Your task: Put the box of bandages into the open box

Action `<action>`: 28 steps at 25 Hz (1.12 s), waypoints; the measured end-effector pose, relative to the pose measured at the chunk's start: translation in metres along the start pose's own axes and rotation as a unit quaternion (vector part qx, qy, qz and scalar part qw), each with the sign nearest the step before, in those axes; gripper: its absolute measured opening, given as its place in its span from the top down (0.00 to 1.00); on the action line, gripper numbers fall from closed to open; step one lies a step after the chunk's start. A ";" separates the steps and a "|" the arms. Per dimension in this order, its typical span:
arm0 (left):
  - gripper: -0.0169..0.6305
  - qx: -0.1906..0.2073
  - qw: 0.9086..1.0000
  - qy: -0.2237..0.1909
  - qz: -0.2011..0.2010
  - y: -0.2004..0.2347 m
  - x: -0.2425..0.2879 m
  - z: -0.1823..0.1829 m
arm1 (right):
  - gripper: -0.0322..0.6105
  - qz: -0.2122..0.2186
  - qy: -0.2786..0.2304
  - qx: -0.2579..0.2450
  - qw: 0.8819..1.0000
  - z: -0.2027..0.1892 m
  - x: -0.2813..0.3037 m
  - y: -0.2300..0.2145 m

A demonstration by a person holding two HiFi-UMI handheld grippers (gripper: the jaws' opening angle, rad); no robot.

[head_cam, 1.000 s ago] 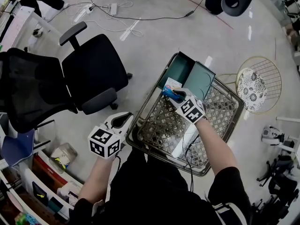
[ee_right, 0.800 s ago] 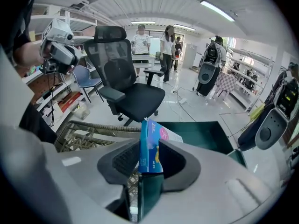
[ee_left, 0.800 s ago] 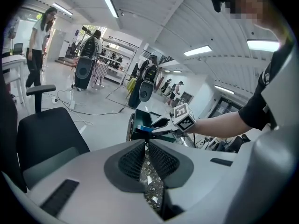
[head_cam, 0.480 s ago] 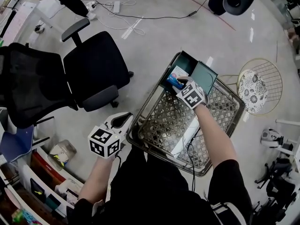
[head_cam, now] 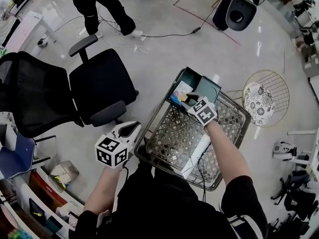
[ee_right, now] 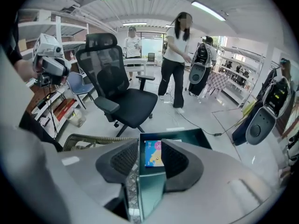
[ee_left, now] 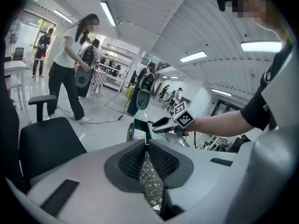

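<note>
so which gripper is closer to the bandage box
Right. The right gripper is just over the bandage box, which lies in the open box; its jaws have just been opening and grip nothing. The left gripper is off outside the basket's near-left corner.

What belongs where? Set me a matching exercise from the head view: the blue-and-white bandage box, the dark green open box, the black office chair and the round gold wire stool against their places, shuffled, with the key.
Things:
1. blue-and-white cardboard bandage box
2. dark green open box
3. black mesh-backed office chair
4. round gold wire stool

Places:
A. on the floor, right of the metal lattice basket
B. at the basket's far end
C. lying inside the open box
D. on the floor, left of the basket

Pairs: 1-C, 2-B, 3-D, 4-A.
</note>
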State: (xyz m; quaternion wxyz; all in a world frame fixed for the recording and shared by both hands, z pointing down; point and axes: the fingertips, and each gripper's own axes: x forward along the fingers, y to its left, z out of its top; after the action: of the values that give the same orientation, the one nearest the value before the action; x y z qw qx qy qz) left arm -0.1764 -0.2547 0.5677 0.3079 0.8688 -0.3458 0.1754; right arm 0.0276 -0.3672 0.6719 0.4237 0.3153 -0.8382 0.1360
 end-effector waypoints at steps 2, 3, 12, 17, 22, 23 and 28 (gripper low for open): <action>0.93 0.012 1.000 -0.007 -0.006 -0.004 -0.006 0.011 | 0.69 -0.012 -0.015 0.009 1.000 0.008 -0.021 0.004; 0.93 0.019 1.000 -0.010 -0.010 -0.007 -0.009 0.016 | 0.69 -0.018 -0.022 0.016 0.999 0.012 -0.031 0.006; 0.93 0.073 0.994 -0.028 -0.075 -0.039 -0.018 0.040 | 0.70 -0.079 -0.110 0.115 0.984 0.015 -0.133 0.049; 0.93 0.089 0.989 -0.035 -0.112 -0.063 -0.011 0.050 | 0.73 -0.125 -0.145 0.158 0.969 -0.001 -0.186 0.065; 0.93 0.104 0.986 -0.037 -0.122 -0.077 -0.010 0.055 | 0.73 -0.161 -0.179 0.182 0.953 -0.011 -0.222 0.076; 0.93 0.110 0.986 -0.035 -0.122 -0.078 -0.009 0.055 | 0.73 -0.169 -0.189 0.186 0.949 -0.012 -0.229 0.077; 0.93 0.133 0.984 -0.036 -0.113 -0.091 -0.005 0.059 | 0.73 -0.199 -0.247 0.192 0.929 -0.020 -0.275 0.078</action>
State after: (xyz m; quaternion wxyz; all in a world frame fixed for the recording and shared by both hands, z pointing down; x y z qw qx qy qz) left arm -0.1106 -0.2390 0.4834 0.1953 0.9412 -0.2296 0.1526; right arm 0.1114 -0.1839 0.4686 0.1527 0.5745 -0.7943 0.1256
